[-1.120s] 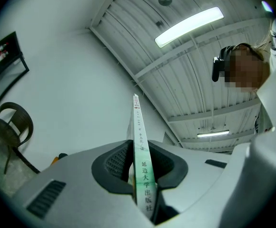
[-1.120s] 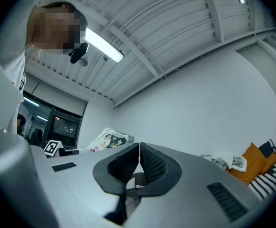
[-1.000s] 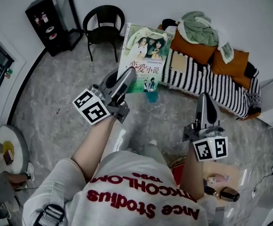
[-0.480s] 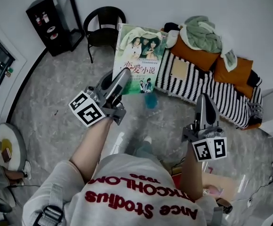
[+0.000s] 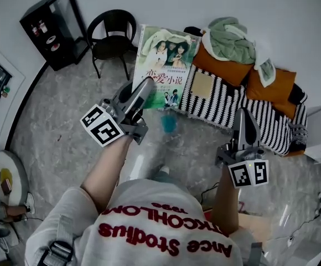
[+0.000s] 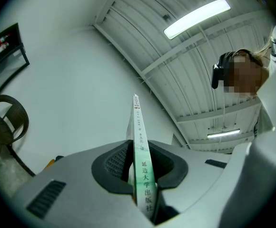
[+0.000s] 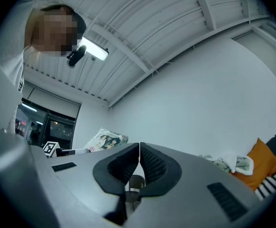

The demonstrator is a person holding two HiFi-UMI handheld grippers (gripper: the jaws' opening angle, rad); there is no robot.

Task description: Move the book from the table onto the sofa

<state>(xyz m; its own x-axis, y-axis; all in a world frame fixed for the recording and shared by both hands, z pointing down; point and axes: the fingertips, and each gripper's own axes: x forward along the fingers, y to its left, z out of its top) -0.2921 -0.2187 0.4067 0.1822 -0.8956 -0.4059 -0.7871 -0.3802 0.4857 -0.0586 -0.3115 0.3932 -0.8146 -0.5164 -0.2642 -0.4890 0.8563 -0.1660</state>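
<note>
Head view: left tongs (image 5: 147, 85) are pinching the book (image 5: 166, 60) at 12 o'clock; right tongs (image 5: 243, 114), pressed together, are hovering empty at 3 o'clock.

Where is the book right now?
Head view, upper centre: the book is clamped in the left gripper, above the floor between the chair and the sofa.

The book (image 5: 165, 65) is a thin paperback with a pale green cover that carries a photograph and red characters. It is clamped spine-first between the jaws of the left hand-held gripper (image 5: 148, 85) and projects forward and upward from the jaw tips, clear of every surface. The black-and-white striped sofa (image 5: 260, 121) lies ahead of this gripper and to its right.
</note>
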